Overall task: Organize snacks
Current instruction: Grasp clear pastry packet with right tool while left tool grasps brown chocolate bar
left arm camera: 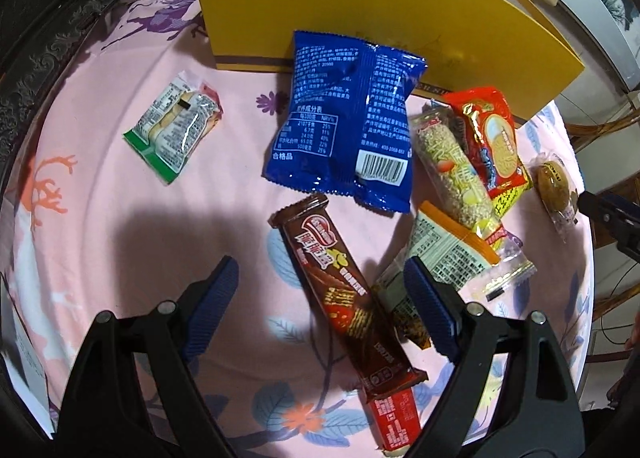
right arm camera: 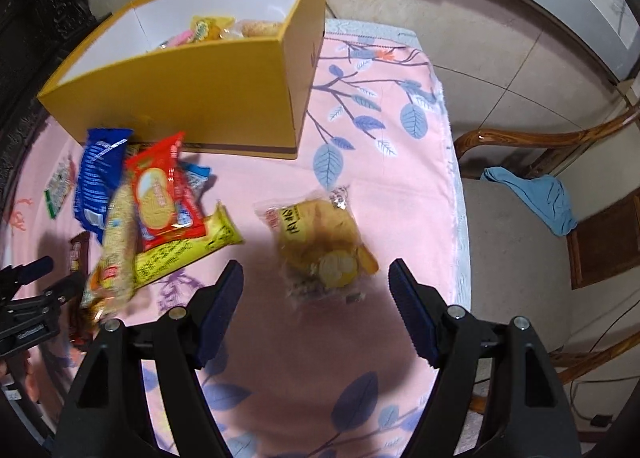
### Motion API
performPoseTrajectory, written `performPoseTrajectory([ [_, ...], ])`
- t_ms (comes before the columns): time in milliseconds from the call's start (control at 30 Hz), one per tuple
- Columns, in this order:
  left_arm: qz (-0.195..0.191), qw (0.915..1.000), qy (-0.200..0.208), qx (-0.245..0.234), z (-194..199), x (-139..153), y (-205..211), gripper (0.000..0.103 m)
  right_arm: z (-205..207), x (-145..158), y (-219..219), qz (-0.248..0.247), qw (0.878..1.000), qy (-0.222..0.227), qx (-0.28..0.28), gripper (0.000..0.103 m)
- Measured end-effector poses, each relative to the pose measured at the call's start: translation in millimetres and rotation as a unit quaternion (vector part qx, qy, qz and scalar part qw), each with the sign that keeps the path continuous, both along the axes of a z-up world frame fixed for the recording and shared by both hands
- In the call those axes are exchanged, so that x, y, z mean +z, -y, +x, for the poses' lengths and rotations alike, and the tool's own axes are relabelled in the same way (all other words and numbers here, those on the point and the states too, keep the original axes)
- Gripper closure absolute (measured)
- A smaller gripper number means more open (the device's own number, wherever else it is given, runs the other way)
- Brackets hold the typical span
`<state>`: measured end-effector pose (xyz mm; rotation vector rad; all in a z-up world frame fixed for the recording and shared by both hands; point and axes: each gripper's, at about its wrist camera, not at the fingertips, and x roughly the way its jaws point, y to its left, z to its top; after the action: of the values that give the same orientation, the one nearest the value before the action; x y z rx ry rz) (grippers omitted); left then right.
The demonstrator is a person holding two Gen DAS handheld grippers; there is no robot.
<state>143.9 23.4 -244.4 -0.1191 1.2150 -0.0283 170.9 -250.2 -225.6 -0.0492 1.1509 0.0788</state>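
Pink floral cloth [left arm camera: 100, 178] is seen covering the surface. A yellow box [right arm camera: 192, 98] is set at its far side, open at the top, with a few wrapped snacks [right arm camera: 212, 28] already lying inside.

Left gripper [left arm camera: 320, 298]: fingers stand well apart, nothing clamped. Between them, on the cloth, lies a brown wafer bar [left arm camera: 340, 298], set diagonally; no pad is seen pressing on it. Beyond it a blue bag [left arm camera: 348, 122] lies with its back label up, its top edge against the box wall. A green-edged packet [left arm camera: 176, 130] lies alone to the left, well apart from the rest. To the right a cluster is noted: a sesame bar [left arm camera: 452, 162], a red biscuit pack [left arm camera: 496, 142] partly over it, and an orange-edged packet [left arm camera: 440, 246] beneath the sesame bar.

Right gripper [right arm camera: 316, 298]: fingers likewise apart, empty. A yellow-brown pastry pack [right arm camera: 320, 234] lies on the cloth just ahead of and between them, apart from the cluster. A wooden chair [right arm camera: 560, 194] with a blue rag [right arm camera: 536, 198] on its seat stands beside the surface
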Motion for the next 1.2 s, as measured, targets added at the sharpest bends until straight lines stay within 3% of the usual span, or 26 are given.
performPoseTrajectory([
  [300, 0.011, 0.9994, -0.021, 0.027, 5.4, -17.9, -10.7, 0.017, 24.5, -31.6, 2.1, -0.009, 0.999, -0.027, 0.016, 0.027],
  [533, 0.020, 0.9994, -0.013, 0.027, 4.4, -19.9, -10.9, 0.027, 30.4, -48.0, 6.3, 0.014, 0.998, -0.051, 0.020, 0.028],
  [600, 0.020, 0.9993, -0.013, 0.028, 4.3, -19.3, -9.1, 0.029, 29.0, -51.4, 7.9, 0.033, 0.998, -0.053, 0.022, 0.036],
  [667, 0.022, 0.9992, -0.010, 0.032, 3.5, -19.5, -6.5, 0.035, 26.9, -49.4, 7.0, 0.031, 0.998, -0.043, 0.025, 0.048],
  [700, 0.022, 0.9992, -0.008, 0.032, 2.6, -18.1, -2.8, 0.038, 26.3, -48.3, 8.1, 0.038, 0.998, -0.041, 0.024, 0.049],
  [767, 0.028, 0.9992, -0.002, 0.028, 1.6, -14.7, 1.7, 0.065, 25.5, -47.5, 10.0, 0.049, 0.998, -0.040, 0.020, 0.050],
  [867, 0.031, 0.9990, -0.003, 0.031, 3.6, -12.1, 2.2, 0.077, 24.1, -46.9, 9.1, 0.054, 0.998, -0.036, 0.018, 0.050],
  [1200, 0.017, 0.9991, 0.014, 0.035, 0.6, -9.8, 0.3, 0.079, -1.9, -19.9, -19.8, 0.082, 0.995, -0.015, 0.045, 0.050],
])
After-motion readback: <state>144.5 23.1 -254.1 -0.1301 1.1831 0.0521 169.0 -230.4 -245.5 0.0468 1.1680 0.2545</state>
